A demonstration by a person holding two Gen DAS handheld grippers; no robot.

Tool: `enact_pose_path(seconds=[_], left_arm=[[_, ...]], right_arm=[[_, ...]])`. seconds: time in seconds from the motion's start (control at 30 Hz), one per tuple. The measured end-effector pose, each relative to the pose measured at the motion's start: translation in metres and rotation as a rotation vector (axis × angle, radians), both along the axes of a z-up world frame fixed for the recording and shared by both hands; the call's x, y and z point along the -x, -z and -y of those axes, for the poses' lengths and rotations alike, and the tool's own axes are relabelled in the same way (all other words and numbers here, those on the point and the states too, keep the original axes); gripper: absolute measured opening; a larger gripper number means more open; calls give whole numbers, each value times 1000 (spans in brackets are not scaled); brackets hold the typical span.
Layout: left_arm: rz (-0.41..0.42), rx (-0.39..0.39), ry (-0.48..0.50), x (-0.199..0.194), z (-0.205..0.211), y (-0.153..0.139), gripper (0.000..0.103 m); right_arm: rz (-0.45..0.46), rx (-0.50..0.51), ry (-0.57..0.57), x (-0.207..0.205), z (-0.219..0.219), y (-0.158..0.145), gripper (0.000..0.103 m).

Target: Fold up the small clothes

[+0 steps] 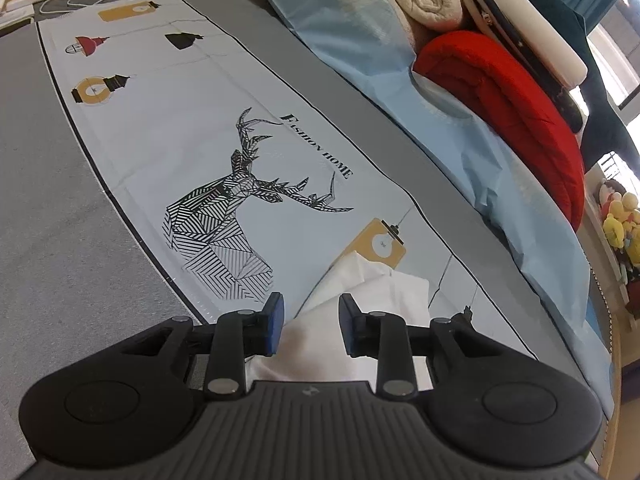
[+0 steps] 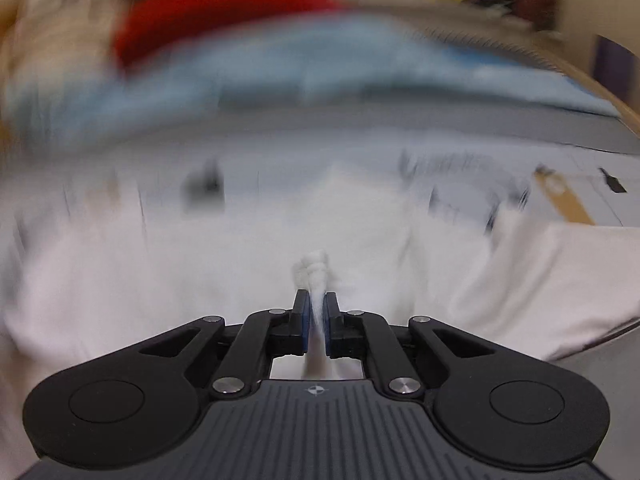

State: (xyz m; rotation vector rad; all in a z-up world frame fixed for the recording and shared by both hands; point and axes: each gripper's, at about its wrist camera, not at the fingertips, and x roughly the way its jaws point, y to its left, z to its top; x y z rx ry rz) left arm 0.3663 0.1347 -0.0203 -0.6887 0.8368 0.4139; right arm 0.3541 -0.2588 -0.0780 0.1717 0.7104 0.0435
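White garment (image 2: 316,272) in right gripper (image 2: 317,312) (jaws pinched)

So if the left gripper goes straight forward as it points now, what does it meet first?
Most likely the white cloth: the left gripper is open and the cloth lies right between and ahead of its fingers. Beyond it comes the printed mat. Depth is hard to judge here.
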Motion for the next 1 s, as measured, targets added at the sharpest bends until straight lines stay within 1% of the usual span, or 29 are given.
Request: enact_pose_path(seconds=[0.03,0.07,0.1,0.13,0.17,0.2,0.27,0.3,0.33,0.37,0.4,0.43,0.53,0.6,0.63,0.67,0.7,0.73,0.77,0.8,0.87,0.9,1.0], left_arm=[[1,1,6,0,0,0,33],[1,0,10,-1,0,0,33],[0,1,11,-1,0,0,33],[-1,1,10,0,-1,0,33],[-2,3,6,0,-3,0,33],[-4,3,3,1,-4,1,33],[-9,7,0,2,-5,2,33],[-10,10,3,2,-4,2,33],[-12,12,7,1,-4,2,33],[-14,15,14,1,-3,3,33],[-16,19,19,1,-3,4,34],[-18,22,23,1,-3,4,35],[-27,21,23,1,-3,7,35],[-31,20,24,1,-4,8,35],[-33,21,27,0,-4,8,35],[-36,21,34,-1,-3,9,35],[-39,22,41,-2,-3,10,35],[-42,24,48,-3,-1,11,35],[-45,26,54,-3,0,12,35],[-48,31,59,-4,1,13,35],[-52,35,67,-5,2,16,35],[-55,34,74,-6,4,17,35],[-63,30,87,-8,7,22,35]], right_arm=[[106,-52,26,10,9,-18,6],[189,-91,38,18,16,-30,6],[258,-127,50,26,23,-38,6],[282,-142,84,32,30,-40,6],[246,-140,140,32,37,-36,6],[165,-140,198,29,44,-27,6],[-68,-166,311,19,65,7,6],[-153,-184,367,18,75,22,6],[-206,-213,412,18,84,33,6],[-234,-248,432,19,90,39,6],[-238,-269,438,18,93,41,6],[-224,-270,432,18,93,38,6],[-124,-275,418,24,94,22,4],[-43,-248,459,29,98,9,4],[-23,-231,482,29,101,4,4],[-31,-225,505,28,105,3,4],[-67,-235,510,24,110,11,4],[-144,-258,503,18,114,21,5],[-195,-265,518,14,114,30,6],[-212,-261,545,14,115,33,6],[-198,-239,575,18,116,30,6],[-173,-220,584,20,116,24,6],[-59,-164,616,26,115,7,6]])
